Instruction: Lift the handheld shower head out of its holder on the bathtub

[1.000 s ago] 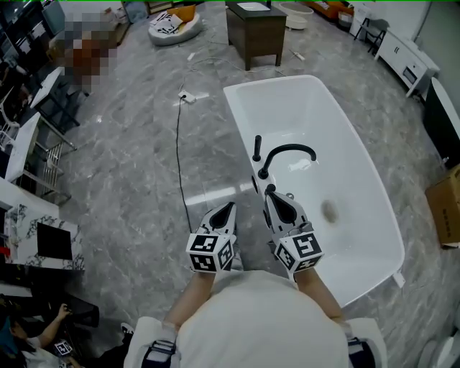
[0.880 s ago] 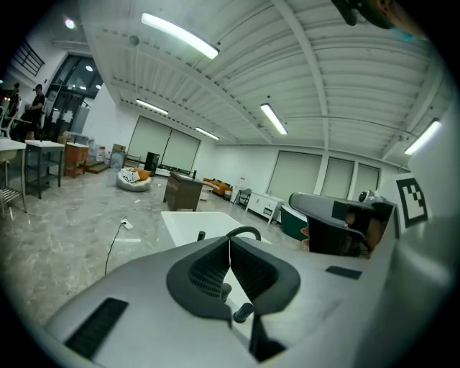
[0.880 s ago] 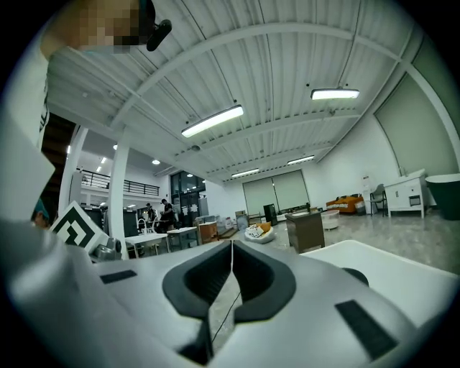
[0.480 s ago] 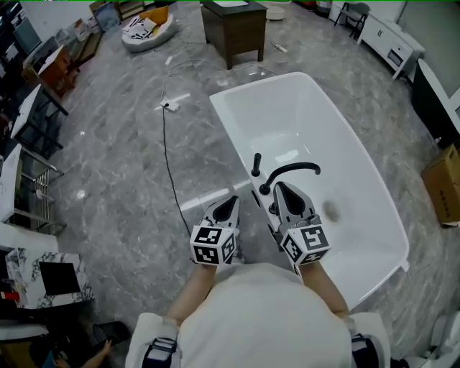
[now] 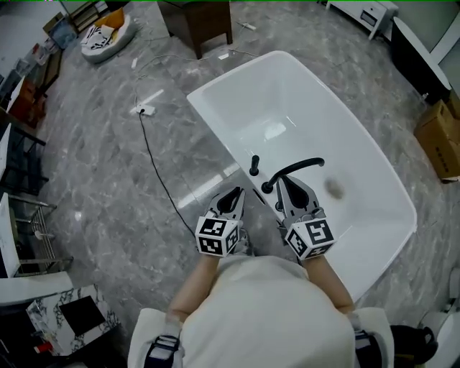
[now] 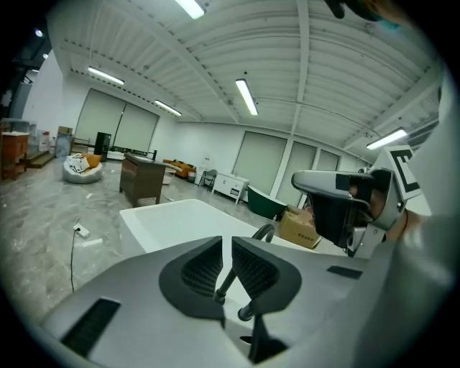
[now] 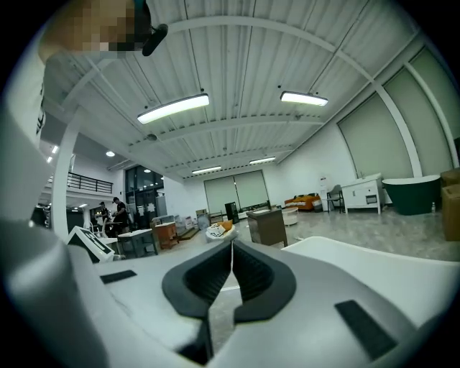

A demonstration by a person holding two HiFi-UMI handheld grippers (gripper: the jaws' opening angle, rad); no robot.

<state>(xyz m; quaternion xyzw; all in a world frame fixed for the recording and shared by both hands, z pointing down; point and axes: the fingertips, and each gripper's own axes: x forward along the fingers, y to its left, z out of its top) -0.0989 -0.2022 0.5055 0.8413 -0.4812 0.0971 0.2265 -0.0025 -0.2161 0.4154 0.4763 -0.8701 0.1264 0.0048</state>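
Observation:
A white bathtub (image 5: 215,122) fills the middle right of the head view. On its near rim stand a black arched faucet (image 5: 295,167) and, just left of it, the upright black handheld shower head (image 5: 254,165) in its holder. My left gripper (image 5: 233,192) is shut and empty, its tips a short way in front of the shower head, over the floor by the rim. My right gripper (image 5: 290,181) is shut and empty too, tips close to the faucet base. In the left gripper view the shut left gripper (image 6: 227,248) points at the tub (image 6: 172,219) and the faucet spout (image 6: 263,231).
A black cable (image 5: 154,172) runs over the marble floor to a power strip (image 5: 141,110) left of the tub. A dark wooden cabinet (image 5: 198,18) stands beyond the tub's far end. A cardboard box (image 5: 438,140) sits at the right edge, metal racks (image 5: 21,158) at the left.
Both grippers have moved forward toward the tub's rim, staying shut. The right one has come up next to the faucet base, and the left one has neared the shower head.

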